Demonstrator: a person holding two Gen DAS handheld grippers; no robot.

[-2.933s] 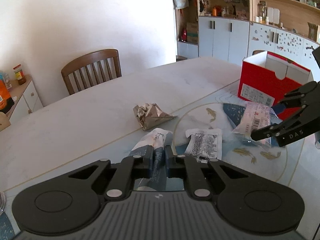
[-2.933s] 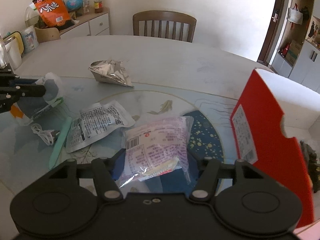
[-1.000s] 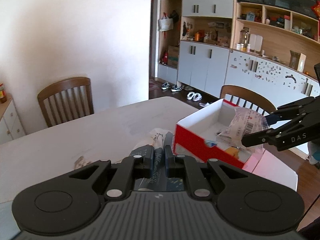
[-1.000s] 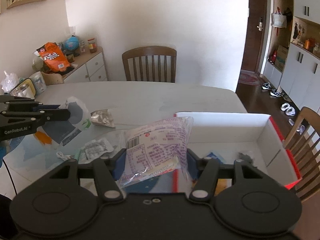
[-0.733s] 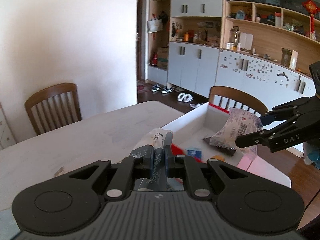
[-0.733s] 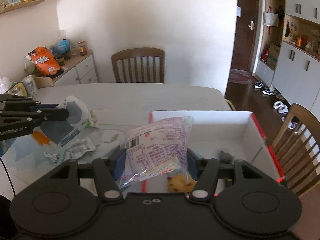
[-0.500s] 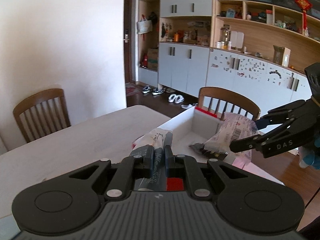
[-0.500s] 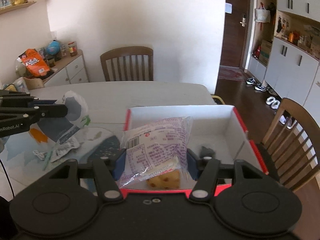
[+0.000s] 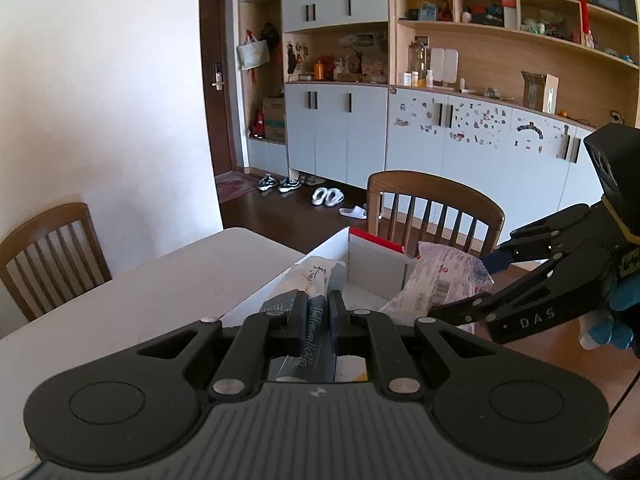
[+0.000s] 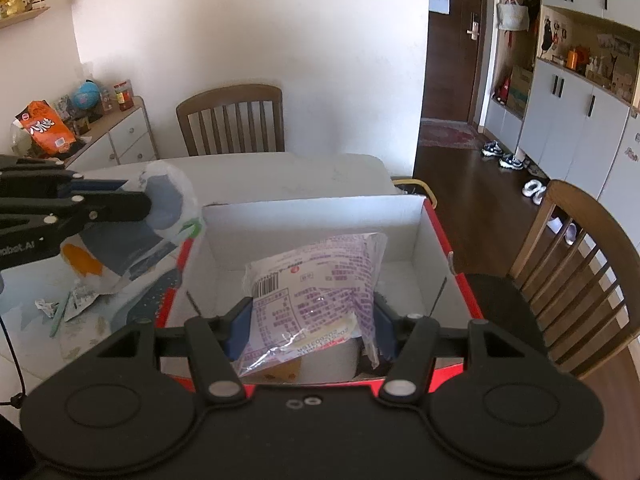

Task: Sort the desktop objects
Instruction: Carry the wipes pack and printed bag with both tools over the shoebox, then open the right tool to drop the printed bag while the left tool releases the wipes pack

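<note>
I am putting the table's mess into the red box (image 10: 438,236). Some things already lie down inside the box, but I cannot tell what they are. My two bags are not in yet. More mess waits on the table (image 10: 256,172) to the left of the box: a torn wrapper (image 10: 82,298) and a green stick (image 10: 60,314), so I am not near done.

My right claw (image 10: 310,324) is about half open and squeezes a clear packet with purple writing (image 10: 316,288). It hangs right over the middle of the box.

My left claw (image 9: 318,312) is pinched almost all the way closed on a thin blue and white bag (image 9: 316,280). It hangs over the left edge of the box.
</note>
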